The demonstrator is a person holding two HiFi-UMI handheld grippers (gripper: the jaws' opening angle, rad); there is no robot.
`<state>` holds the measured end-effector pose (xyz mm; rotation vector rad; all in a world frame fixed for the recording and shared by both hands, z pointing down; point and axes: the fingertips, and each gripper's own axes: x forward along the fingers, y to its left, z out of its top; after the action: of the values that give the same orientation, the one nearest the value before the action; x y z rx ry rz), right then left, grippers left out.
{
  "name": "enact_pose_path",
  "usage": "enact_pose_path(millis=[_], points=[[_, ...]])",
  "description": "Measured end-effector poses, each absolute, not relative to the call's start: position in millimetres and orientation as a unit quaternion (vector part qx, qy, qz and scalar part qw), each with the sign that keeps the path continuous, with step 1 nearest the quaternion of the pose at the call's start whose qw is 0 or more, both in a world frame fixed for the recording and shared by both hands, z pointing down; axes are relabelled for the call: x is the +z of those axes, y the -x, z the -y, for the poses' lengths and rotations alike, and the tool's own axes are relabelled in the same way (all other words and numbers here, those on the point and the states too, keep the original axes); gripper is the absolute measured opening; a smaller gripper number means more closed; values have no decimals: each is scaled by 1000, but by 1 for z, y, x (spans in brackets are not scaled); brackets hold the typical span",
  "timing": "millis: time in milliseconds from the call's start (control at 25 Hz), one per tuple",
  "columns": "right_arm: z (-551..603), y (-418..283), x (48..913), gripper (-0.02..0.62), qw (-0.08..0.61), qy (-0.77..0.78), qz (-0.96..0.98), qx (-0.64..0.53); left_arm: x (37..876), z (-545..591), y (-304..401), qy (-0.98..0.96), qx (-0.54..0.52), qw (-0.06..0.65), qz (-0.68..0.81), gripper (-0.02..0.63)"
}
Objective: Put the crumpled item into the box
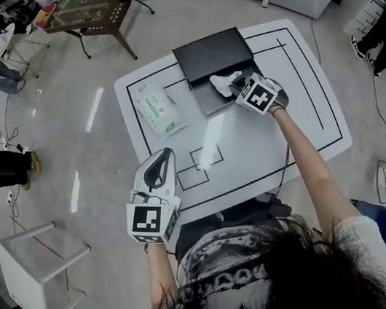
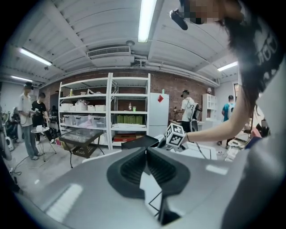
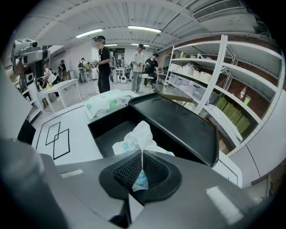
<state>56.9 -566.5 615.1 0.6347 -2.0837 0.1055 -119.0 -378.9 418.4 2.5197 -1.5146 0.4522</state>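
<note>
head view: your right tool [image 1: 236,85] over the open black box [image 1: 212,54] at the bench's [image 1: 306,123] far side, left tool [image 1: 164,155] by the near edge, left gripper view: jaws pressed together on nothing, right gripper view: jaws pinching the crumpled item [image 3: 136,142] just above the box

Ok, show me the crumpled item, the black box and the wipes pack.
crumpled item [image 3: 139,134]: right gripper view, its white peak above the jaws.
black box [image 1: 212,55]: head view, middle of its open lid.
wipes pack [image 1: 159,109]: head view, centre of its top face.
</note>
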Motion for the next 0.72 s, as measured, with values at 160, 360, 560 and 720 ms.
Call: enact_pose_path(millis=[160,360,560,720], points=[[573,-55,628,9,492,-250,833,32,420,382,118,-843,153,86,509,0],[576,-55,632,12,513,-246,822,12,423,383,111,-846,152,86,504,0],[575,-55,624,91,483,-265,834,30,420,378,109,-848,154,85,500,0],[568,-55,600,91,445,-288,847,31,418,372,117,-845,155,85,505,0]])
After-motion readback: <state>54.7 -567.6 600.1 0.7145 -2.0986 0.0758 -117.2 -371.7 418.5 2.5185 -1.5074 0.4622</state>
